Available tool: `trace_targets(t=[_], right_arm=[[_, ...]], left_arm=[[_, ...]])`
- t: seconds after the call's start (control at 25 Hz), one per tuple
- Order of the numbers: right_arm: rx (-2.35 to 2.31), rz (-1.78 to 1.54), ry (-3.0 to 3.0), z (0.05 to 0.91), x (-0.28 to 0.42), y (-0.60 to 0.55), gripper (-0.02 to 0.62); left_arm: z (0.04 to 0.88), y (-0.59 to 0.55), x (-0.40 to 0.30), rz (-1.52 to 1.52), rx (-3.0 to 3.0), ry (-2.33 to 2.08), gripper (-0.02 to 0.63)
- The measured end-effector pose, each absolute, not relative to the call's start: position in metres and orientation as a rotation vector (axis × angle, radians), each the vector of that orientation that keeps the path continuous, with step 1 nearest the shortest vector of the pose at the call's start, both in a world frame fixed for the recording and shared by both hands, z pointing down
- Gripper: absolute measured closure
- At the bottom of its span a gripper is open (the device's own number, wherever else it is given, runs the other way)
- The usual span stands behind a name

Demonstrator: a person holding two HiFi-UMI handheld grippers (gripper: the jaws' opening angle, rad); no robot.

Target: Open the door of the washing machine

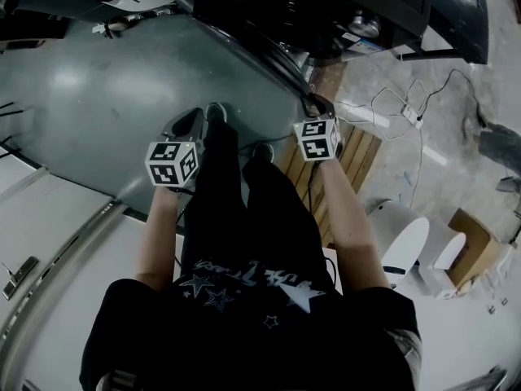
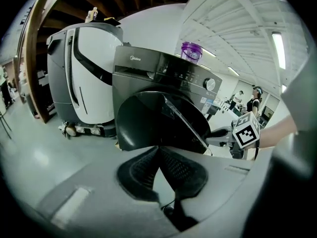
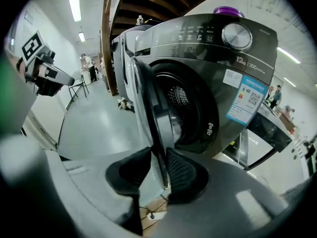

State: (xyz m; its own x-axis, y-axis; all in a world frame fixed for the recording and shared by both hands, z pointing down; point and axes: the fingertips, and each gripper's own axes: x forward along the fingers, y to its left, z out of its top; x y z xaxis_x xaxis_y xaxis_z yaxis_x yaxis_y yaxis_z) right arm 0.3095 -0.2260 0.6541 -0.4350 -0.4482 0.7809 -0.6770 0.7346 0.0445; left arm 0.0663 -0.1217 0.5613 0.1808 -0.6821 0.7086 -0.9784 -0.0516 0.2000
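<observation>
The dark grey washing machine [image 3: 233, 78] stands with its round door [image 3: 148, 103] swung out, edge-on in the right gripper view, and the drum [image 3: 181, 98] shows behind it. My right gripper [image 3: 158, 157] is shut on the door's rim, one pad on each side. From above, the right gripper [image 1: 313, 104] sits at the end of the door's curved rim [image 1: 273, 55]. My left gripper [image 2: 158, 150] has its tips together, holding nothing, and points at the door's outer face [image 2: 148, 118]. It hangs left of the door [image 1: 203, 116].
A white and grey machine [image 2: 84, 73] stands left of the washer. A purple-capped bottle [image 2: 191, 51] sits on top of the washer. A wooden pallet [image 1: 350, 157], cables [image 1: 407, 112], white containers [image 1: 407, 243] and a cardboard box [image 1: 472, 247] lie to the right.
</observation>
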Motion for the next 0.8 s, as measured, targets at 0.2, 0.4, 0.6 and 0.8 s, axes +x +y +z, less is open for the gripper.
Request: trace_targets(t=[0.2,0.4,0.6,0.8], right_arm=[[0.802,0.387,-2.108,0.655,0.299,-0.201,0.5],[0.777,0.398,-2.118,0.654,0.282,-0.176,0.509],[0.759,0.376,-2.105,0.655,0.266,-0.149,0.519],[0.766,0.405,-2.098,0.656,0.241,-0.117,0.522]], left_arm=[[0.565,-0.097,0.05,0.563,1.747,-1.606,0.595],[0.565,-0.074,0.033,0.534,1.704,-1.634,0.595],[0.573,-0.044,0.019,0.511,1.675,-1.63,0.595],[0.584,-0.006,-0.001,0.485,1.655,-1.617,0.595]])
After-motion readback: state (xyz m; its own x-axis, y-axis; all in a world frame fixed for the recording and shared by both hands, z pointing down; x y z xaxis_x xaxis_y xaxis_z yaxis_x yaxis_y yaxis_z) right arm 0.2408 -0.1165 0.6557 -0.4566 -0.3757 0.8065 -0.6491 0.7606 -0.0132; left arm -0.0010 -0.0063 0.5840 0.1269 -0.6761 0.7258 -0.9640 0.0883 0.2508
